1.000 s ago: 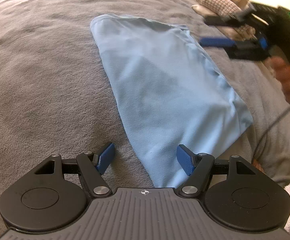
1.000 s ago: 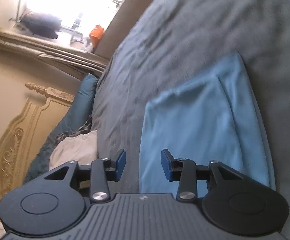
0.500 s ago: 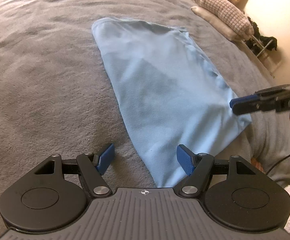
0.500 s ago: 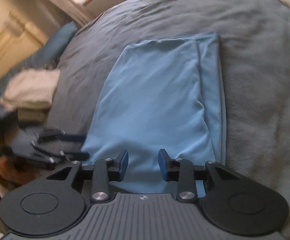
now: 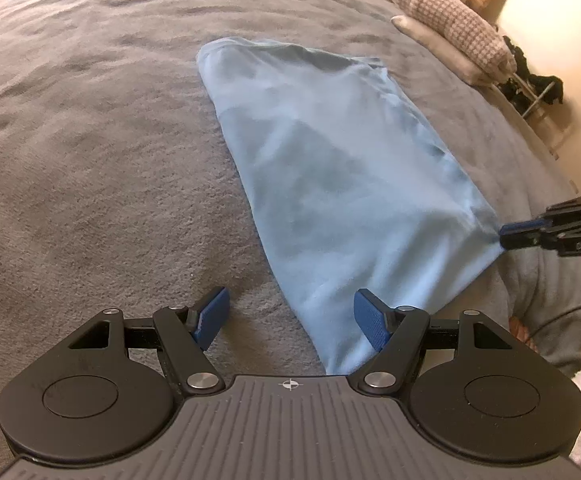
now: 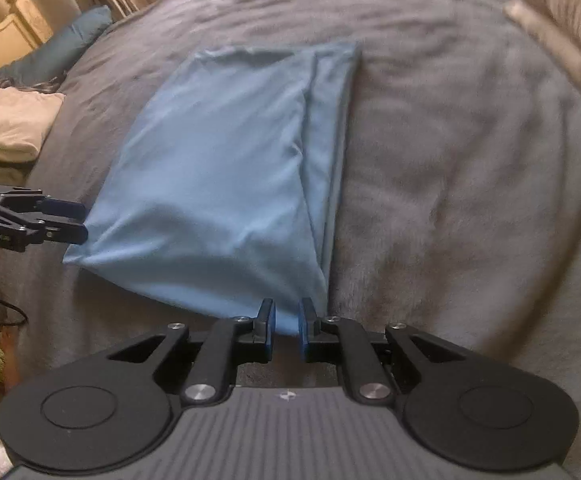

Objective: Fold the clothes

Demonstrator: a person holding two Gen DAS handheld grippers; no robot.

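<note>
My right gripper (image 6: 286, 322) is closing on the near right corner of the blue cloth (image 6: 218, 172), its pads not yet pressing, my left gripper (image 5: 290, 320) gapes empty over the near left corner; spread on the bed (image 5: 90, 140), it looks light and limp, best pinched at corners.

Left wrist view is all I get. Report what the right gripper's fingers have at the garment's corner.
Observer: The right gripper is closing its fingers, with a corner of the light blue garment between them; a gap shows between the pads.
Operator: Describe the garment's edge on that side.
Observer: A narrow folded-over flap runs along that edge, down to the same corner.
Operator: Say what lies beyond my gripper.
Observer: A pile of folded beige clothes sits on the grey bedcover, beyond the left gripper.
</note>
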